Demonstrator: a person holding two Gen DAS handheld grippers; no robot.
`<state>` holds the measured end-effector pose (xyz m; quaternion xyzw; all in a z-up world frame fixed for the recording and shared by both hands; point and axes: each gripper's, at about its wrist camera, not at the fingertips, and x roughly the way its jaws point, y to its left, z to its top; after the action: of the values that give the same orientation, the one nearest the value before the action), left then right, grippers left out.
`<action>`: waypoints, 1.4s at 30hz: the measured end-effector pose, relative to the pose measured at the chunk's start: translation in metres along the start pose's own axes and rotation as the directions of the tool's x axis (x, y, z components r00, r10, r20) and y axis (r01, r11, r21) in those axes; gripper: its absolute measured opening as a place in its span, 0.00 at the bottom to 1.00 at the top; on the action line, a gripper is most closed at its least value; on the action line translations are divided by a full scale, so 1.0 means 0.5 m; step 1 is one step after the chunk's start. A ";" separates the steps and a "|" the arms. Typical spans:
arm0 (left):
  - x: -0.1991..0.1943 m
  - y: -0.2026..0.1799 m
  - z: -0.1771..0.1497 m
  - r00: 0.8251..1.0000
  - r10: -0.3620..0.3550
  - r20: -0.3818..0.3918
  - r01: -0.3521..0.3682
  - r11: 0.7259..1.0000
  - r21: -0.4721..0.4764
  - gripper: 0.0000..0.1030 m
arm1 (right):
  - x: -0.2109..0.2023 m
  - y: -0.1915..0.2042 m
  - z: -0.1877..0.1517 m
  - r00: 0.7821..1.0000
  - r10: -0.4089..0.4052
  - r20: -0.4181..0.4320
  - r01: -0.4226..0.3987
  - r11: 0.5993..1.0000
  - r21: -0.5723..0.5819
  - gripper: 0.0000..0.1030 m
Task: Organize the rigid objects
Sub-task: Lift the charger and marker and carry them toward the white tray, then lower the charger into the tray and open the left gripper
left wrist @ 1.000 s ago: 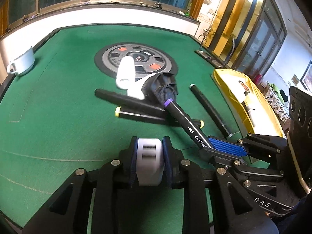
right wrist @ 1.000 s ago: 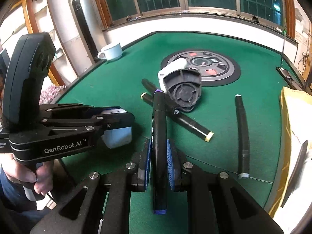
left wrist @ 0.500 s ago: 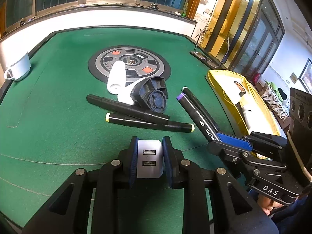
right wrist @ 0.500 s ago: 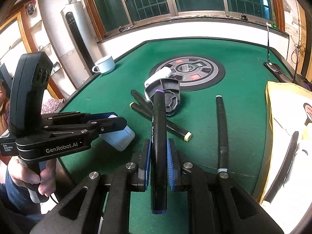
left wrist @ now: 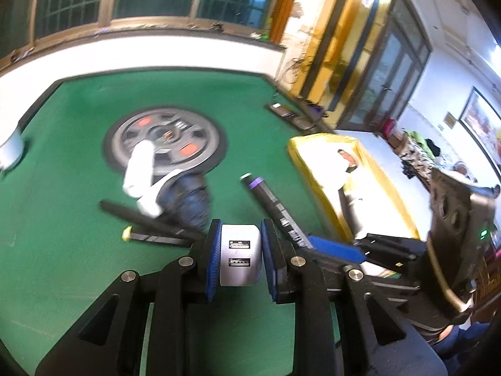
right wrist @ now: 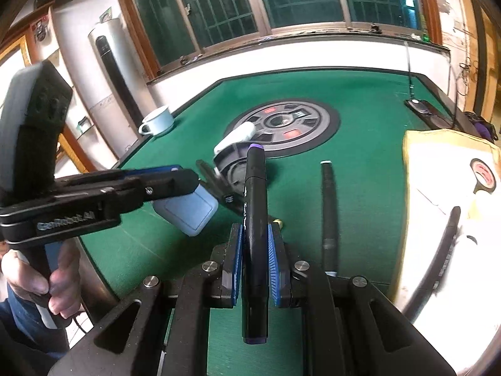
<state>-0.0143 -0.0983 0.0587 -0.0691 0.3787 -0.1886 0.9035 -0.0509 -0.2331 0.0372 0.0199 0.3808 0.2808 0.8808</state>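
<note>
Two grippers, both loaded, both tipped down over the green felt table (right wrist: 369, 119). Your left gripper (left wrist: 240, 258) has its blue pads squeezed on a white two-port USB charger block (left wrist: 240, 258); your right gripper (right wrist: 254, 264) is clamped on a black marker with purple end caps (right wrist: 255, 219), which runs straight out along the fingers. In the right wrist view your hand (right wrist: 43, 279) grips the left tool's handle off the table's left edge.

Mid-table there's a clutter pile: a white cylinder (left wrist: 140, 169) leaning on a dark round ribbed part (left wrist: 191, 202), with two black markers (left wrist: 150, 216) crossed beneath. One more black marker (right wrist: 328, 206) lies alone nearer the right edge, beside the yellow-rimmed tray (left wrist: 308, 169).
</note>
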 end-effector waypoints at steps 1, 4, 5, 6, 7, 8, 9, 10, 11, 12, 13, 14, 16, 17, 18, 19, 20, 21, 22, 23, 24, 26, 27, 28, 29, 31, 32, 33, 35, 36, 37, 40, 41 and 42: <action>0.003 -0.012 0.006 1.000 -0.011 0.003 0.011 1.000 0.015 0.21 | -0.006 -0.006 0.001 1.000 -0.005 0.006 0.005 1.000 0.006 0.14; 0.016 -0.050 0.023 0.999 -0.052 0.007 0.052 0.998 0.041 0.21 | -0.029 -0.029 0.003 0.999 -0.024 0.029 0.023 0.999 0.030 0.14; 0.024 -0.065 0.029 0.998 -0.068 0.002 0.068 0.996 0.053 0.21 | -0.038 -0.040 0.003 0.999 -0.035 0.038 0.034 0.999 0.040 0.14; 0.030 -0.079 0.032 0.997 -0.083 0.002 0.083 0.995 0.060 0.21 | -0.046 -0.051 0.004 0.998 -0.047 0.045 0.045 0.998 0.050 0.14; 0.039 -0.094 0.038 0.995 -0.103 -0.003 0.103 0.992 0.067 0.21 | -0.055 -0.067 0.005 0.997 -0.060 0.053 0.057 0.996 0.064 0.14; 0.047 -0.107 0.041 0.993 -0.122 -0.012 0.122 0.990 0.073 0.21 | -0.065 -0.082 0.005 0.995 -0.075 0.062 0.070 0.994 0.080 0.14; 0.054 -0.119 0.044 0.990 -0.140 -0.019 0.141 0.987 0.074 0.21 | -0.076 -0.099 0.005 0.993 -0.093 0.073 0.085 0.992 0.097 0.14; 0.062 -0.133 0.047 0.986 -0.163 -0.028 0.165 0.983 0.076 0.21 | -0.086 -0.111 0.005 0.991 -0.108 0.080 0.099 0.989 0.108 0.14; 0.074 -0.148 0.051 0.981 -0.186 -0.044 0.189 0.979 0.079 0.21 | -0.098 -0.128 0.003 0.988 -0.130 0.089 0.119 0.985 0.123 0.14; 0.080 -0.156 0.052 0.978 -0.200 -0.057 0.204 0.976 0.082 0.21 | -0.111 -0.148 0.000 0.983 -0.157 0.095 0.143 0.979 0.143 0.14; 0.089 -0.170 0.053 0.973 -0.221 -0.074 0.227 0.970 0.083 0.21 | -0.121 -0.162 -0.002 0.979 -0.177 0.099 0.160 0.974 0.159 0.14; 0.101 -0.189 0.053 0.965 -0.244 -0.094 0.252 0.964 0.088 0.21 | -0.132 -0.179 -0.005 0.974 -0.201 0.102 0.180 0.967 0.178 0.14; 0.113 -0.214 0.050 0.956 -0.266 -0.122 0.279 0.955 0.100 0.21 | -0.153 -0.210 -0.014 0.964 -0.242 0.106 0.216 0.953 0.213 0.14; 0.120 -0.229 0.047 0.949 -0.281 -0.139 0.297 0.949 0.105 0.21 | -0.162 -0.223 -0.019 0.959 -0.261 0.106 0.232 0.945 0.230 0.14; 0.126 -0.244 0.044 0.940 -0.301 -0.160 0.320 0.941 0.108 0.21 | -0.171 -0.236 -0.023 0.955 -0.276 0.104 0.245 0.939 0.243 0.14; 0.130 -0.255 0.041 0.933 -0.313 -0.175 0.335 0.935 0.112 0.21 | -0.180 -0.247 -0.030 0.951 -0.291 0.103 0.258 0.932 0.255 0.14; 0.137 -0.270 0.035 0.924 -0.326 -0.198 0.353 0.928 0.118 0.21 | -0.189 -0.260 -0.035 0.946 -0.308 0.100 0.272 0.925 0.267 0.14; 0.144 -0.283 0.030 0.914 -0.338 -0.224 0.370 0.921 0.121 0.21 | -0.195 -0.270 -0.039 0.941 -0.326 0.096 0.289 0.917 0.275 0.14; 0.150 -0.292 0.027 0.906 -0.347 -0.242 0.383 0.916 0.122 0.21 | -0.199 -0.280 -0.043 0.933 -0.348 0.088 0.311 0.907 0.283 0.14; 0.156 -0.303 0.021 0.898 -0.353 -0.261 0.394 0.911 0.124 0.21 | -0.201 -0.290 -0.047 0.926 -0.369 0.078 0.333 0.897 0.290 0.14; 0.161 -0.314 0.014 0.894 -0.353 -0.276 0.399 0.908 0.129 0.21 | -0.201 -0.300 -0.049 0.920 -0.386 0.066 0.351 0.887 0.300 0.14; 0.177 -0.332 0.005 0.885 -0.345 -0.313 0.403 0.904 0.141 0.21 | -0.204 -0.318 -0.056 0.912 -0.407 0.044 0.374 0.871 0.319 0.14; 0.182 -0.337 0.002 0.880 -0.347 -0.325 0.407 0.903 0.138 0.21 | -0.202 -0.325 -0.058 0.911 -0.411 0.033 0.380 0.868 0.321 0.14; 0.189 -0.344 0.000 0.873 -0.348 -0.341 0.412 0.901 0.135 0.21 | -0.201 -0.330 -0.059 0.909 -0.416 0.024 0.387 0.864 0.321 0.14; 0.195 -0.352 -0.007 0.869 -0.343 -0.357 0.413 0.900 0.141 0.21 | -0.200 -0.333 -0.059 0.906 -0.423 0.016 0.396 0.861 0.319 0.14; 0.204 -0.361 -0.012 0.868 -0.334 -0.368 0.409 0.900 0.148 0.21 | -0.195 -0.335 -0.059 0.900 -0.436 0.000 0.414 0.856 0.311 0.14; 0.206 -0.360 -0.012 0.866 -0.333 -0.374 0.410 0.900 0.148 0.21 | -0.194 -0.336 -0.059 0.897 -0.442 -0.006 0.422 0.853 0.309 0.14; 0.210 -0.363 -0.012 0.864 -0.330 -0.379 0.409 0.900 0.149 0.21 | -0.193 -0.337 -0.061 0.895 -0.446 -0.015 0.429 0.850 0.306 0.14; 0.219 -0.366 -0.013 0.865 -0.320 -0.387 0.402 0.903 0.152 0.21 | -0.192 -0.340 -0.062 0.892 -0.451 -0.023 0.438 0.850 0.292 0.14; 0.224 -0.366 -0.013 0.864 -0.318 -0.391 0.401 0.903 0.151 0.21 | -0.190 -0.338 -0.065 0.891 -0.453 -0.024 0.441 0.851 0.287 0.14; 0.227 -0.365 -0.013 0.864 -0.316 -0.392 0.398 0.905 0.149 0.21 | -0.190 -0.335 -0.065 0.890 -0.456 -0.026 0.444 0.851 0.280 0.14; 0.240 -0.360 -0.011 0.870 -0.302 -0.389 0.383 0.912 0.150 0.21 | -0.185 -0.333 -0.063 0.884 -0.466 -0.032 0.457 0.848 0.269 0.14; 0.242 -0.359 -0.012 0.870 -0.304 -0.389 0.384 0.912 0.146 0.21 | -0.184 -0.332 -0.062 0.884 -0.467 -0.033 0.458 0.849 0.264 0.14; 0.241 -0.357 -0.011 0.870 -0.310 -0.384 0.387 0.911 0.143 0.21 | -0.183 -0.331 -0.061 0.882 -0.469 -0.035 0.461 0.849 0.258 0.14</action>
<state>0.0076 -0.3098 0.0233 -0.0034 0.4930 -0.3984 0.7734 -0.0429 -0.4245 0.0346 0.0462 0.3945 0.0067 0.9177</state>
